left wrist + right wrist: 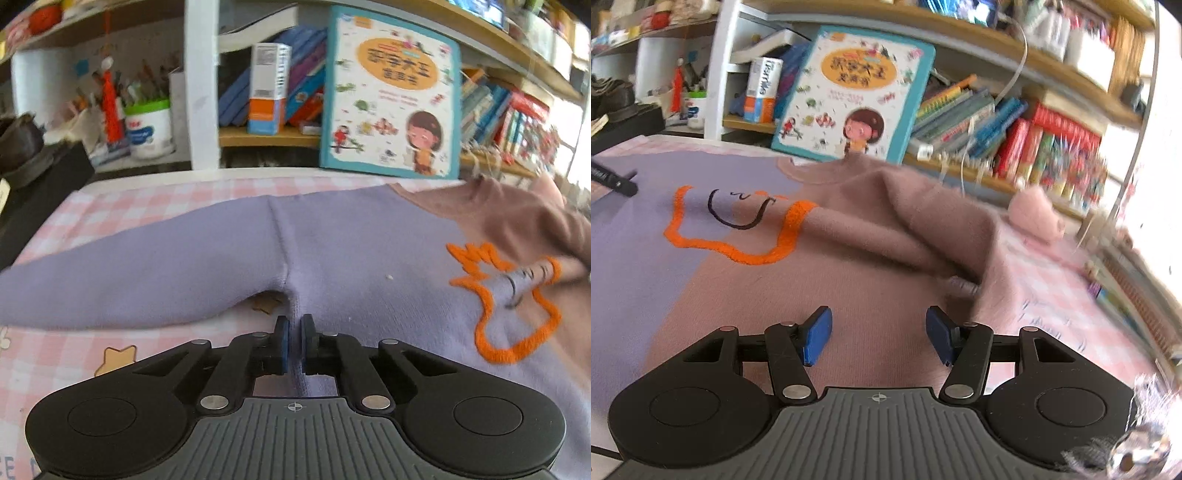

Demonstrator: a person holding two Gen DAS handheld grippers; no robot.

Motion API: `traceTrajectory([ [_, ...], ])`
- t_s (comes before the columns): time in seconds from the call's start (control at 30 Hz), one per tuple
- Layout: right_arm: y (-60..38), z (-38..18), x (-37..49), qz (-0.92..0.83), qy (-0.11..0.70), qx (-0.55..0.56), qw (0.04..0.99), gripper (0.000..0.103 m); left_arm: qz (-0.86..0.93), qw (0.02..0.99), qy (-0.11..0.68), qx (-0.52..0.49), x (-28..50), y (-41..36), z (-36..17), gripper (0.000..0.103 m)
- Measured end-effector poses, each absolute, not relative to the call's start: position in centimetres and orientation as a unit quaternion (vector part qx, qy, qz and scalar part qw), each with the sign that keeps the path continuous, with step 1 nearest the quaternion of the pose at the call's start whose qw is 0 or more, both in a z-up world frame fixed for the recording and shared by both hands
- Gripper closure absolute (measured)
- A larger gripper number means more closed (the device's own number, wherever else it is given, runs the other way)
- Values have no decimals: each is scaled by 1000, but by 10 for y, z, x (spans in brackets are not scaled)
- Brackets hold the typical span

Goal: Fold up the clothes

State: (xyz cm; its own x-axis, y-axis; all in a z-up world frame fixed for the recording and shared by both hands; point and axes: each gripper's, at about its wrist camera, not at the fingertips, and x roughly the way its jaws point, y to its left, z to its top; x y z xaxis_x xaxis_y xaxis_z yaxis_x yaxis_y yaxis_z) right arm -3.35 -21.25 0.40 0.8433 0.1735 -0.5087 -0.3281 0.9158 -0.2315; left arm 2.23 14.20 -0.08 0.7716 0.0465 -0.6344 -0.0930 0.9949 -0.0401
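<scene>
A sweater (351,240), half lilac and half dusty pink with an orange-outlined motif (517,314), lies flat on the pink checked cloth (110,206). Its lilac sleeve (129,273) stretches out to the left. My left gripper (294,332) is shut on the sweater's near edge just below the armpit, with a strip of lilac fabric pinched between the blue pads. In the right wrist view the pink sleeve (857,232) with its orange cuff lies folded across the body. My right gripper (879,332) hovers open over the pink half (812,295), with nothing between its fingers.
A large picture book (391,96) leans against the bookshelf (266,138) right behind the table. A black box (37,192) with dark shoes on it stands at the left edge. A fluffy pink bundle (1034,214) lies at the far right by the books.
</scene>
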Motion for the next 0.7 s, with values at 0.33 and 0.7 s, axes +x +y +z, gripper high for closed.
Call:
traceTrajectory([
  [0.33,-230,15,-44,83,234,-162,955,61,45,942,332,-35,21,149,0,96],
  [0.7,-243,32,-60,44,205,-108,972,80,50,944,325,4,18,139,-1,95],
])
